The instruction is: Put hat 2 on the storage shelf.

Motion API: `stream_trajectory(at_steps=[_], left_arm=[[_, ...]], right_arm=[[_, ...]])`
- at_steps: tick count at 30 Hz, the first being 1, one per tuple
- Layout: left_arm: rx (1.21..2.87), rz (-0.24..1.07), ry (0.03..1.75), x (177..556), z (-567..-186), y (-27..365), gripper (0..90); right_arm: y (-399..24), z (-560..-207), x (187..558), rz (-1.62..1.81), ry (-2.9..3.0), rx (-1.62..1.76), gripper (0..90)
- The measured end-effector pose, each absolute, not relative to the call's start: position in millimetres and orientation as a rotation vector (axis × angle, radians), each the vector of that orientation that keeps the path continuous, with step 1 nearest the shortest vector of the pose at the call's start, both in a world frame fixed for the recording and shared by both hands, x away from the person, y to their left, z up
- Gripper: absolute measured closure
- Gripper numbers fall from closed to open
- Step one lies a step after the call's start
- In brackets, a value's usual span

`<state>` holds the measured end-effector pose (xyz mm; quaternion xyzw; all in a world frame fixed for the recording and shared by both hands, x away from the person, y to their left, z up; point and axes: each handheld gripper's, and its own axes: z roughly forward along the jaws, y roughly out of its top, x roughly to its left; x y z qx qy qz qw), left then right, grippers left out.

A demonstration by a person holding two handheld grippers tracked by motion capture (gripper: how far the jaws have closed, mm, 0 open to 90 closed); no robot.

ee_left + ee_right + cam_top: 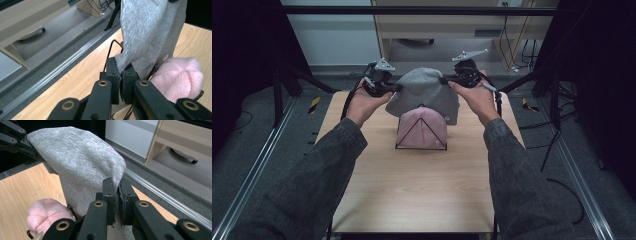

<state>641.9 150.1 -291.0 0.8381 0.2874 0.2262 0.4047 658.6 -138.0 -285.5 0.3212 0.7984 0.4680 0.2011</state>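
Bench [412, 190]: light wood, its near edge cut off by the forearms.
Grey beanie [424, 92]: held stretched above the bench's far half; its lower edge is hidden behind the pink hat.
Pink knit hat [422, 131]: sits on a black wire stand [404, 135], mostly covering it.
Left tool [396, 88]: jaws clamped on the beanie's left edge.
Right tool [444, 80]: jaws clamped on its right edge.

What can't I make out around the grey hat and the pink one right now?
- Black wire stand: its far part, high view, hidden by the pink knit hat.
- Grey knit hat: lower edge, high view, behind the pink hat.
- Small round label on the grey hat: left gripper view, too small to read.
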Motion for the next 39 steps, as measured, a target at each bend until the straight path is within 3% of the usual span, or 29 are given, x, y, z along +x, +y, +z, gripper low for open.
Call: stream_trajectory(at_steps=[39], left_arm=[[2.145, 0.535, 0.748, 639, -320, 156, 87.1]], right_arm=[[-130, -316, 655, 1.274, 2.281, 0.921, 85.0]])
